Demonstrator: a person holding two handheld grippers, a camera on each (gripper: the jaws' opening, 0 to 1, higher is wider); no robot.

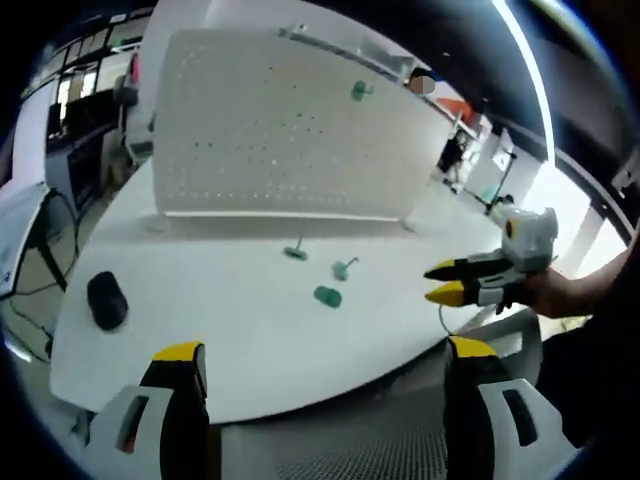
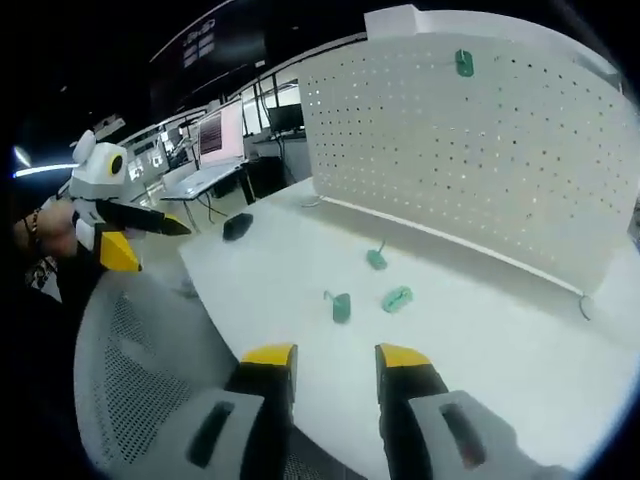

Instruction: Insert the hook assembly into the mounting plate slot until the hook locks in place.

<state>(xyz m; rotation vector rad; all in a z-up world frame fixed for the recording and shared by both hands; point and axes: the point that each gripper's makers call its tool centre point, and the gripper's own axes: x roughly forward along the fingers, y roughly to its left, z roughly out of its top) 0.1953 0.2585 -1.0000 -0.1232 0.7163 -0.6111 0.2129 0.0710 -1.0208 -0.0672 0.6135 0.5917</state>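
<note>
In the left gripper view I see my left gripper with fingers wide apart and empty, and three green hooks lie on the white bench at the frame center. My right gripper keeps a narrow gap and holds nothing. The pegboard stands upright behind the hooks, with one green hook already mounted near its top.

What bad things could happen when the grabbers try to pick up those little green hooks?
The three green hooks on the table are tiny and might slip or roll from a pinch. The pegboard has many small holes, so a hook could miss or jam. Both grippers are empty.
</note>
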